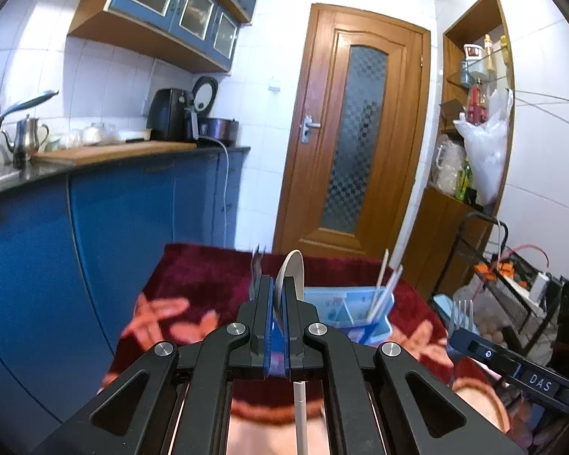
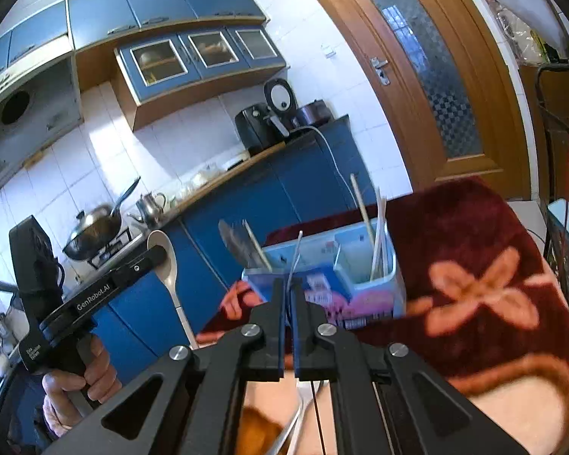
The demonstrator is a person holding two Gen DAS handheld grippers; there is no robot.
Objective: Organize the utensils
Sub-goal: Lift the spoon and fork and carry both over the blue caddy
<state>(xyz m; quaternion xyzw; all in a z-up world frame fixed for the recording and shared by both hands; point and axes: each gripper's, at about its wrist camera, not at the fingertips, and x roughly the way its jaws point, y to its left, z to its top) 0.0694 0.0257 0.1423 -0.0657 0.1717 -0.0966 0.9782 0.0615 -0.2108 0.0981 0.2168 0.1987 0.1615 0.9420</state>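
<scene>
My left gripper (image 1: 278,286) is shut on a white spoon (image 1: 292,271), bowl up, handle running down below the jaws; it also shows in the right wrist view (image 2: 167,258). My right gripper (image 2: 288,288) is shut on a white fork (image 2: 295,261); its tines show in the left wrist view (image 1: 462,313). Both are held above the table in front of a light blue utensil holder (image 1: 345,303) (image 2: 360,265). The holder has chopsticks (image 2: 375,227) in its right compartment and dark metal utensils (image 2: 239,244) at its left end.
A dark red flowered blanket (image 2: 474,265) covers the table. Blue kitchen cabinets and a counter (image 1: 113,155) with a kettle, air fryer and wok stand to the left. A wooden door (image 1: 352,132) is behind. A shelf and a wire rack (image 1: 512,273) stand to the right.
</scene>
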